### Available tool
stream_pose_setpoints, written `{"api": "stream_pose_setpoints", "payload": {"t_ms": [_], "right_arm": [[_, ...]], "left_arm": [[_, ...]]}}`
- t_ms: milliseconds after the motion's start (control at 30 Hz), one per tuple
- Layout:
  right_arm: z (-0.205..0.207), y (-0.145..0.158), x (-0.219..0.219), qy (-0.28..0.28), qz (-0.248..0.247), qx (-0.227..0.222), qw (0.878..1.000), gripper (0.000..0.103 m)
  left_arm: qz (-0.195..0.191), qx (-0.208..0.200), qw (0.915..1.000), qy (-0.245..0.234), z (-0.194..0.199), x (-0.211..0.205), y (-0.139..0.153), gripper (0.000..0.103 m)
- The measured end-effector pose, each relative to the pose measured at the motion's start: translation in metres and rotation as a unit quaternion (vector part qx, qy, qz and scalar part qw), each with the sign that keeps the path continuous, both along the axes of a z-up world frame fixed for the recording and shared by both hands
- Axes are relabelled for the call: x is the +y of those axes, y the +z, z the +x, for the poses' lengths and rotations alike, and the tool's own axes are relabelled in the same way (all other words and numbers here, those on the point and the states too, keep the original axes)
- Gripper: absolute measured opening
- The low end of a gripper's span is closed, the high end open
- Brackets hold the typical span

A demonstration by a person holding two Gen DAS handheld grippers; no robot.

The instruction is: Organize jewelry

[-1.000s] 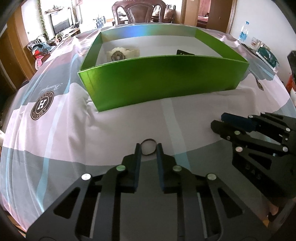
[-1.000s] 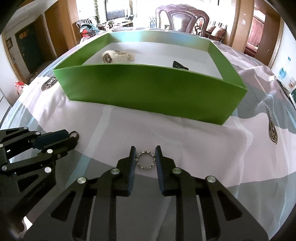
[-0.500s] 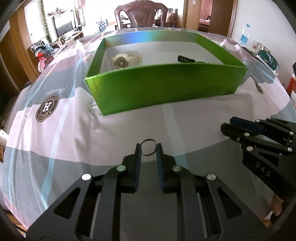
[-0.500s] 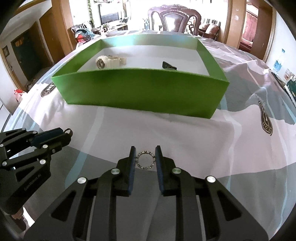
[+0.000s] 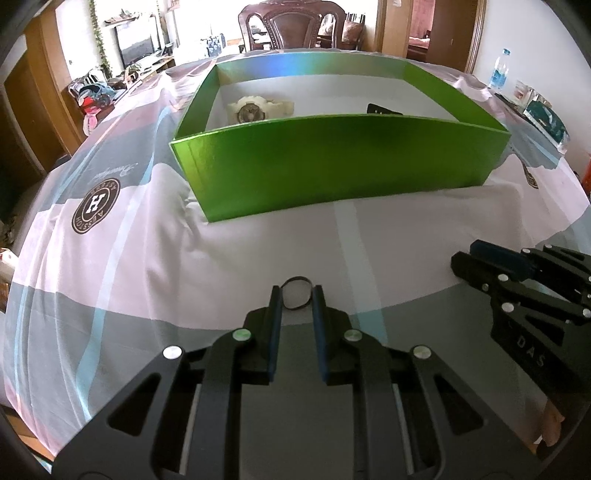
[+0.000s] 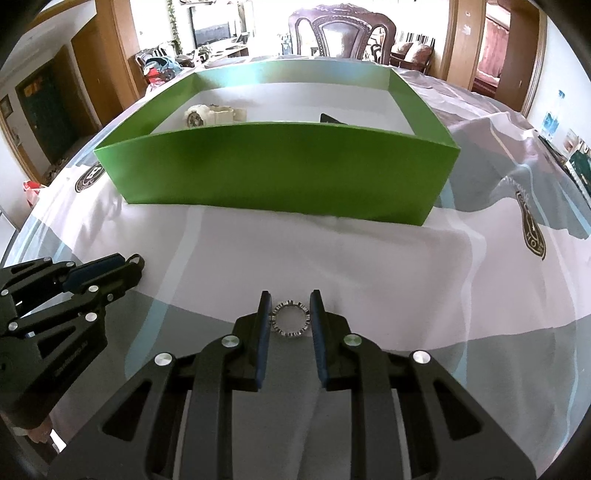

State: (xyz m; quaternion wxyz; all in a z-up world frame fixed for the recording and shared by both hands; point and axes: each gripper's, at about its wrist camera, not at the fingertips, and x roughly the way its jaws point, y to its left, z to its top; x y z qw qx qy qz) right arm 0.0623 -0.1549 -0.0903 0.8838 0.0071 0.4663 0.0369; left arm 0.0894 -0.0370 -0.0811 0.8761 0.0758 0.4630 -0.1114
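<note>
My left gripper (image 5: 295,291) is shut on a thin dark ring (image 5: 294,279), held above the tablecloth in front of the green box (image 5: 332,170). My right gripper (image 6: 290,299) is shut on a silver notched ring (image 6: 290,334), also in front of the green box (image 6: 280,173). Inside the box lie a cream watch (image 5: 255,109) at the left and a black item (image 5: 382,109) at the right, partly hidden by the front wall. The right gripper shows in the left wrist view (image 5: 461,260); the left gripper shows in the right wrist view (image 6: 133,267).
The table carries a pink, grey and blue patterned cloth (image 5: 129,258). A wooden chair (image 5: 291,26) stands beyond the far edge. A water bottle (image 5: 498,72) and packets (image 5: 543,118) sit at the far right.
Both grippers, each holding its ring, have shifted a little relative to the box; the box now looks nearer and its inside less visible than half a second ago.
</note>
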Motion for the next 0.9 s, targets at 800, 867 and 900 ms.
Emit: {"api": "stream_pose_setpoints", "payload": {"t_ms": [800,867,900], "right_arm": [[-0.008,-0.002,0.000,0.012,-0.018,-0.001,1.000,0.034],[-0.007,-0.002,0.001,0.013,-0.019,-0.002,1.000,0.034],[-0.006,-0.002,0.002,0.014,-0.020,-0.003,1.000,0.034]], "left_arm": [[-0.007,-0.005,0.9998,-0.016,-0.007,0.011,-0.002,0.030],[-0.007,-0.004,0.9999,-0.014,-0.006,0.010,-0.002,0.030],[-0.007,-0.005,0.9999,-0.013,-0.006,0.009,-0.002,0.030]]}}
